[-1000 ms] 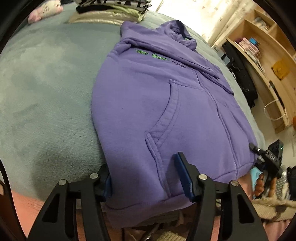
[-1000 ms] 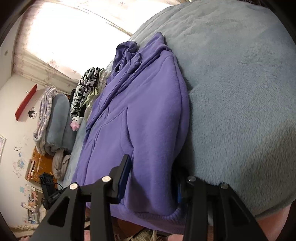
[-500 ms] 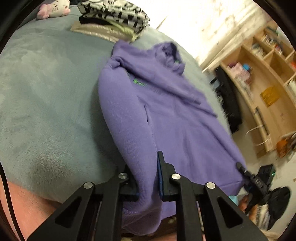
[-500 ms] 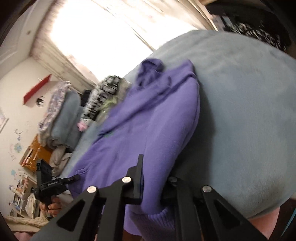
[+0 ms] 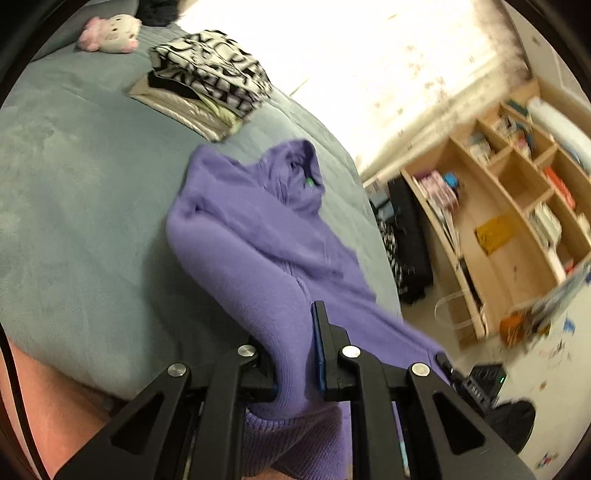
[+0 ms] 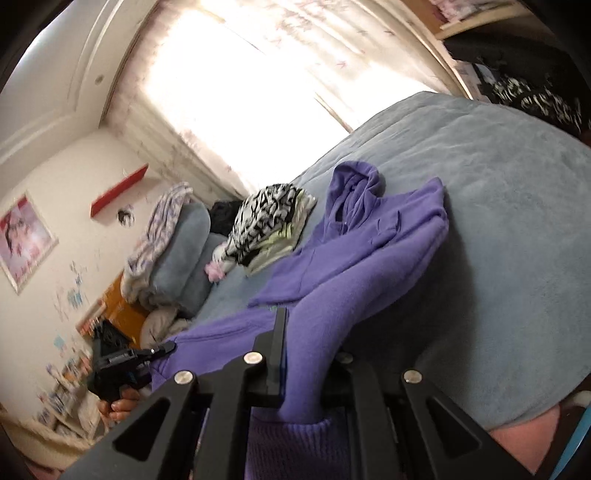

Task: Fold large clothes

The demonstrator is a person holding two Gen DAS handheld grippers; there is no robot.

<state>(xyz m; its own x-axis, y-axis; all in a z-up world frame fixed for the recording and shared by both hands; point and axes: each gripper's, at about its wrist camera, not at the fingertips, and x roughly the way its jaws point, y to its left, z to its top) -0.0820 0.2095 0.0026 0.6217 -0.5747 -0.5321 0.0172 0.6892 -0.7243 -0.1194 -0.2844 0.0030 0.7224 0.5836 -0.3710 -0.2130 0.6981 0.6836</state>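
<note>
Two grippers, both yours, both clamped on one purple hoodie (image 5: 258,258). Your left gripper (image 5: 295,373) has its jaws pinched on a bunched fold near the ribbed hem; cloth fills the gap between the pads. Your right gripper (image 6: 306,369) bites the hem edge the same way, with purple rib knit hanging below the jaws.

One hoodie only. Its near end is raised off the grey-blue blanket (image 5: 74,221) in your grip; the hood end lies on the blanket beyond, hood opening showing in both views. In the right wrist view the hoodie (image 6: 369,258) runs from the jaws up to the hood, one sleeve edge folded along its right side.

One stack of folded clothes (image 5: 210,77) sits on the blanket past the hood, black-and-white patterned piece on top, pale layers under it; exact count of layers cannot be told. One plush toy (image 5: 110,33), pink and white, lies beyond the stack on the far side from the hoodie.

One wooden shelf unit (image 5: 517,221) stands off the blanket, on the hoodie's right in the left wrist view, several compartments holding books and small items, too blurred to count.

Seen from the right wrist, your left hand (image 6: 118,402) shows on the hoodie's left, holding the other gripper's handle.
</note>
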